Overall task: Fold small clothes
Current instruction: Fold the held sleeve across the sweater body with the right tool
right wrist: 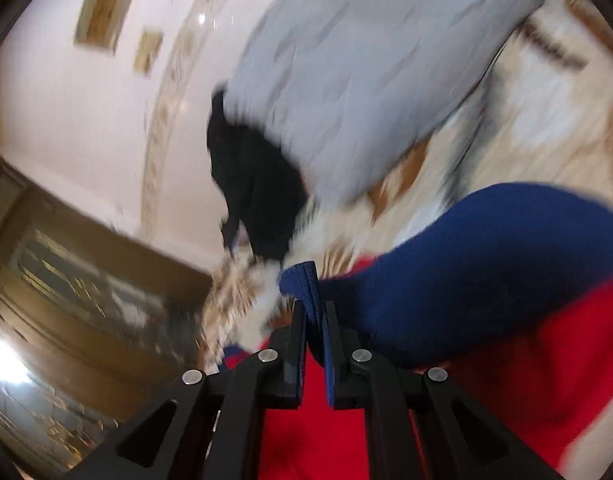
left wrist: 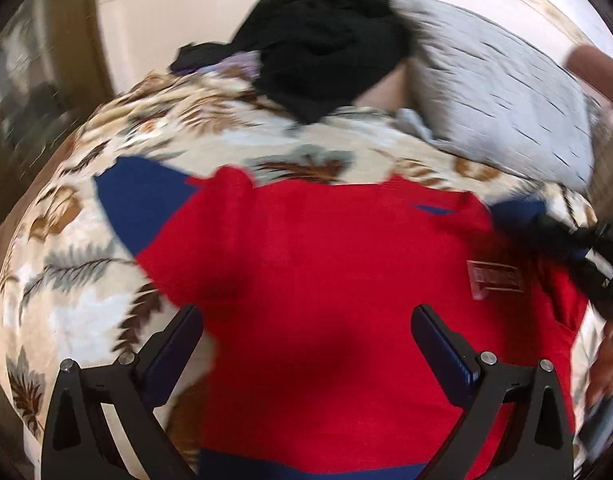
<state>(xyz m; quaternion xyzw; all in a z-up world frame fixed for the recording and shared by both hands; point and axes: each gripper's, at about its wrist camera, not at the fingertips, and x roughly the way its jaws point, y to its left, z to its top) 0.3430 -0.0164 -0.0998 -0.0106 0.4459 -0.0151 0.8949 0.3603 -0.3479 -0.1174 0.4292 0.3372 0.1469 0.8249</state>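
Note:
A small red shirt with blue sleeves lies spread on a leaf-patterned blanket. My left gripper is open and hovers over the shirt's lower body, touching nothing. One blue sleeve lies flat at the left. My right gripper is shut on the cuff of the other blue sleeve and holds it lifted above the red body. The right gripper also shows in the left wrist view at the shirt's right edge.
A crumpled black garment lies at the far side of the blanket, also in the right wrist view. A grey pillow sits beside it on the right. White wall behind; a dark wooden cabinet stands at the left.

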